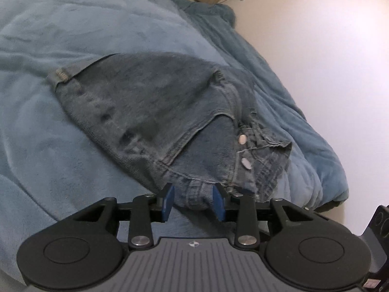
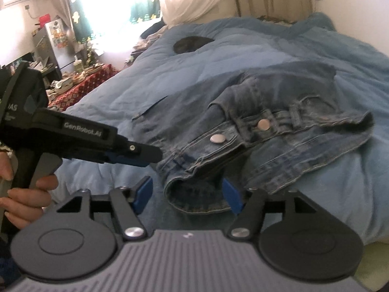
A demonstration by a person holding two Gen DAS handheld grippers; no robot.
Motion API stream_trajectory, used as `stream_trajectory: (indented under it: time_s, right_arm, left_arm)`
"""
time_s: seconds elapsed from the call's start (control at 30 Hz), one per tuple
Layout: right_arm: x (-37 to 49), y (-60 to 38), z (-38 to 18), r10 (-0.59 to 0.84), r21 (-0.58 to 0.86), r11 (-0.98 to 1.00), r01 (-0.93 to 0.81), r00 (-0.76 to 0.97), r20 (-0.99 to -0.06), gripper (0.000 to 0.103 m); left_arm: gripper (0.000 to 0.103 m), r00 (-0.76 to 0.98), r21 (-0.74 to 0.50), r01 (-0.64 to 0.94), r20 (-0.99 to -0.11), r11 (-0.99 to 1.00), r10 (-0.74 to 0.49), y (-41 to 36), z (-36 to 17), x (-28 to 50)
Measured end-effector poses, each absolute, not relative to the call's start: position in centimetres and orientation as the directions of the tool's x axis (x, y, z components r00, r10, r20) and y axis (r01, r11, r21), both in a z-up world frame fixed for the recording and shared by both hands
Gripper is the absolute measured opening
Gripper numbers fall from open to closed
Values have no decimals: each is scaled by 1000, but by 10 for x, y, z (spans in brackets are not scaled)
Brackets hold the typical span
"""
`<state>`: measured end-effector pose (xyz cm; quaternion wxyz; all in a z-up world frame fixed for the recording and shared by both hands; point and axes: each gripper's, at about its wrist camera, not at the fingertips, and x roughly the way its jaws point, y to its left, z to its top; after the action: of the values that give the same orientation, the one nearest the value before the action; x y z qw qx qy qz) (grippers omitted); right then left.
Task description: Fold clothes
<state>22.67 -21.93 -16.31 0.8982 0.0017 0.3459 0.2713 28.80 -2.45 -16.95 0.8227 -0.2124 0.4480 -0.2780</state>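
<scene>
A person's hand (image 2: 23,194) is seen at the far left of the right wrist view, wrapped round the handle of the left gripper (image 2: 136,160), which points toward the denim garment (image 2: 279,146). The garment is spread, partly folded, on the blue blanket (image 2: 170,77) of a bed, its two metal snap buttons (image 2: 217,138) facing up. In the left wrist view the left gripper's (image 1: 193,200) jaws are parted, with a bunched edge of the denim garment (image 1: 150,107) lying between them. The right gripper's (image 2: 189,193) jaws are held wide apart, a folded hem lying between them, unpinched.
</scene>
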Motion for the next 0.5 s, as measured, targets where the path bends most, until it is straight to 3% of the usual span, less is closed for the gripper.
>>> stream_trajectory:
  time_s: [0.5]
  right_arm:
    - [257,-172,-189,508,111,821,-560,629,-588,60]
  left_arm:
    - [34,517,-547,162,-662,821,-544,23,-169,292]
